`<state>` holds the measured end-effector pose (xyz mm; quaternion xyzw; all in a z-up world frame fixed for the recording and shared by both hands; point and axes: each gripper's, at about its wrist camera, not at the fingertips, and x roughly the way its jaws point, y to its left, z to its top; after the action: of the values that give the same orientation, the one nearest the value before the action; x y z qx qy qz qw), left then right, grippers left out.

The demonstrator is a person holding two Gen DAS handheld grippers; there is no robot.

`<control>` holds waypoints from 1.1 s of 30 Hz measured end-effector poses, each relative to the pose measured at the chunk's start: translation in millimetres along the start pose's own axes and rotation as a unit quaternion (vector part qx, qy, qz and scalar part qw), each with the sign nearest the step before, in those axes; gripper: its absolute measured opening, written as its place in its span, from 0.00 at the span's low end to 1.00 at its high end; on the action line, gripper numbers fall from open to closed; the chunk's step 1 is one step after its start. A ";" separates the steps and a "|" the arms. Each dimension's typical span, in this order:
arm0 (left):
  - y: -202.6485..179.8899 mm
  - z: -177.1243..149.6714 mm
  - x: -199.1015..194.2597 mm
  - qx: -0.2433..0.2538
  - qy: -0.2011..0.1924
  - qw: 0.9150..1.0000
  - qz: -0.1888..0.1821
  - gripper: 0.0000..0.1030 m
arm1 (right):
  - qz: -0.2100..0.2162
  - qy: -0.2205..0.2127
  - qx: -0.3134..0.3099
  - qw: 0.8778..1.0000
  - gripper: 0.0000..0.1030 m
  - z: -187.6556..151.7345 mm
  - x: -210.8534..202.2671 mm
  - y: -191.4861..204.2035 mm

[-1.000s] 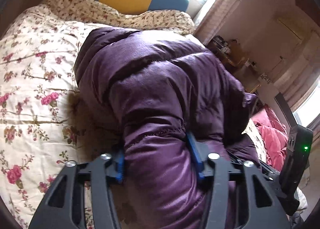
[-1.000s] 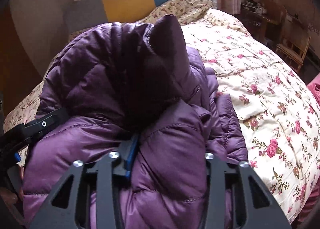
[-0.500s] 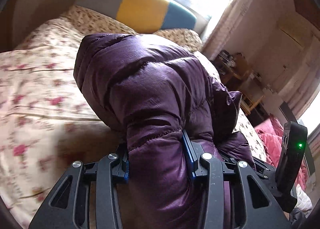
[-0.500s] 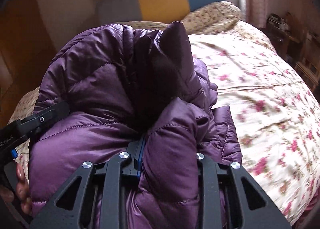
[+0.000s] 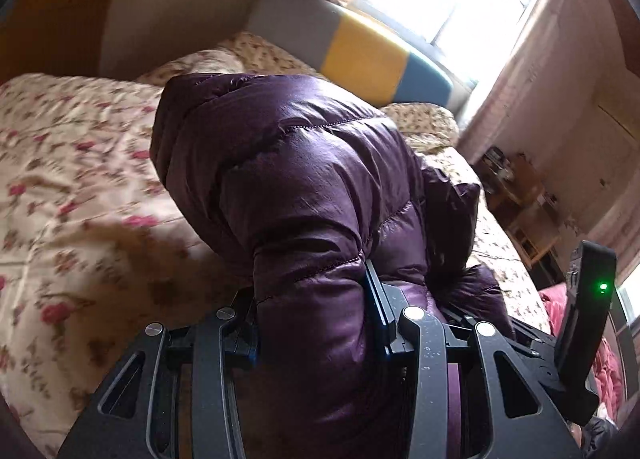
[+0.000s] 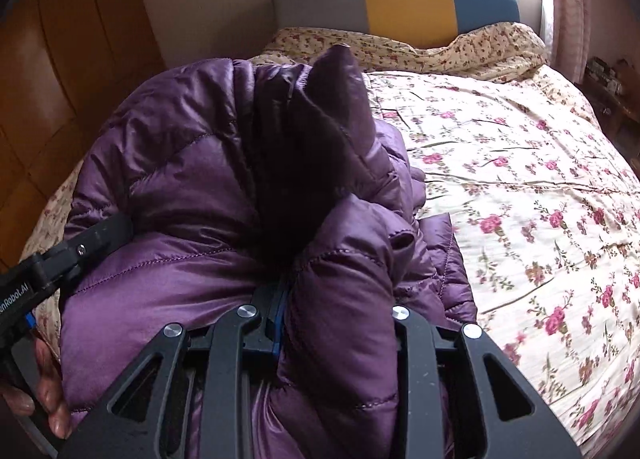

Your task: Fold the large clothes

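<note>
**Carry the bundle level**

Left gripper and right gripper each pinch a thick fold of the purple down jacket, bunched above the floral bedspread. Lower both together, evenly, lest slippery padding escape.

The bulky purple quilted down jacket sits between the fingers of the left gripper and bulges ahead of it, over the cream floral-print quilt. The grey, yellow and blue padded headboard stands beyond. The jacket likewise fills the right gripper; quilt spreads to its right.
</note>
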<state>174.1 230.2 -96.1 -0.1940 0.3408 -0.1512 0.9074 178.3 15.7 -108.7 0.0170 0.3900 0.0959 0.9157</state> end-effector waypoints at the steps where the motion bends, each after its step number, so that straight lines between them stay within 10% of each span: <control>1: 5.0 -3.0 1.0 -0.007 0.005 1.000 0.002 0.40 | -0.006 -0.001 -0.001 1.000 0.27 -0.7 2.3 1.1; 9: 8.1 -20.4 17.0 -0.027 0.007 0.998 0.058 0.58 | -0.021 -0.010 -0.003 1.000 0.37 -21.1 24.4 -7.7; 33: -7.3 -25.4 12.0 0.017 -0.009 0.990 0.137 0.63 | -0.115 -0.031 -0.004 0.993 0.56 -22.8 -5.4 -5.6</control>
<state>164.5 212.5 -117.1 -0.1309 0.3536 -0.0291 0.9257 159.1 8.2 -121.3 -0.0288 0.3604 -0.0089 0.9323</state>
